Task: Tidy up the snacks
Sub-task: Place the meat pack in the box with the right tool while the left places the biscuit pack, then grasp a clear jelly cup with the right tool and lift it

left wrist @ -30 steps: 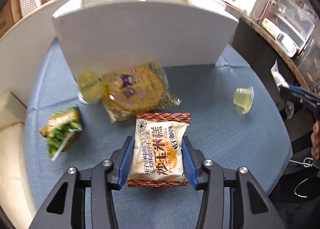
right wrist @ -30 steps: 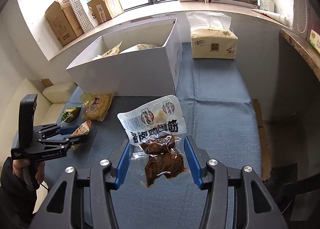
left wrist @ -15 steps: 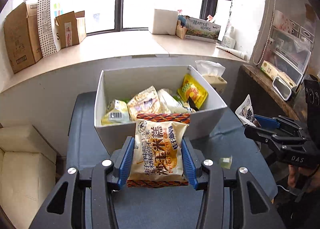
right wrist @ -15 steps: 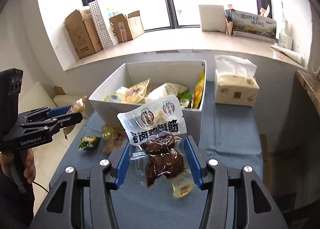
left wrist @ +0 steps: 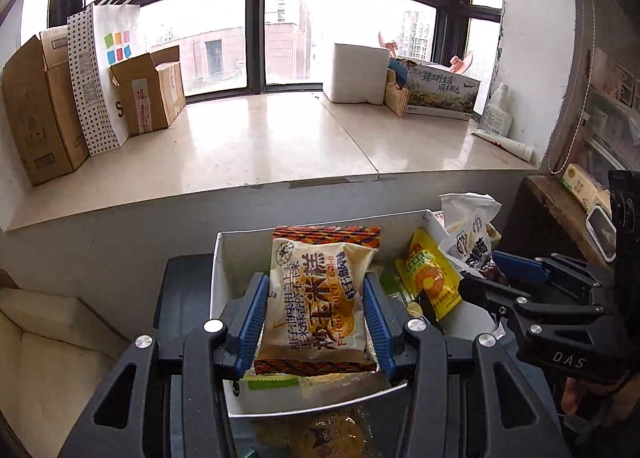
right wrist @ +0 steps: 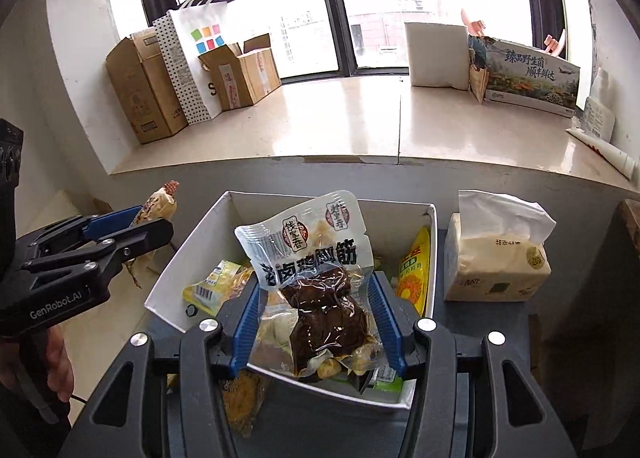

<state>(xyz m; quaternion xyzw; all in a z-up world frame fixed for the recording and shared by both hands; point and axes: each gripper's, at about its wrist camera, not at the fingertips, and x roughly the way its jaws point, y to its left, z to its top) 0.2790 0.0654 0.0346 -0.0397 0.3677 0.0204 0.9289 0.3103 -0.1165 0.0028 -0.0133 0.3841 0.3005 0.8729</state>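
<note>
over white box (left wrist: 224,258), "fried corn cake" pack (left wrist: 316,298)

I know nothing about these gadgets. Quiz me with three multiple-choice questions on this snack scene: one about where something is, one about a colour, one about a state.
1. Where is the beige tissue pack?
A. inside the white cardboard box
B. on the table, right of the box
C. on the windowsill

2. What colour are the pads lining the gripper fingers?
A. blue
B. red
C. green

3. What is the left gripper doing?
A. hanging open and empty
B. shut on the orange-and-cream fried corn cake packet
C. resting on the sofa

Answers:
1 B: the pack stands on the dark cloth outside the white cardboard box.
2 A: both wrist views show blue pads.
3 B: its fingers press both sides of the orange-and-cream fried corn cake packet, above the box.
</note>
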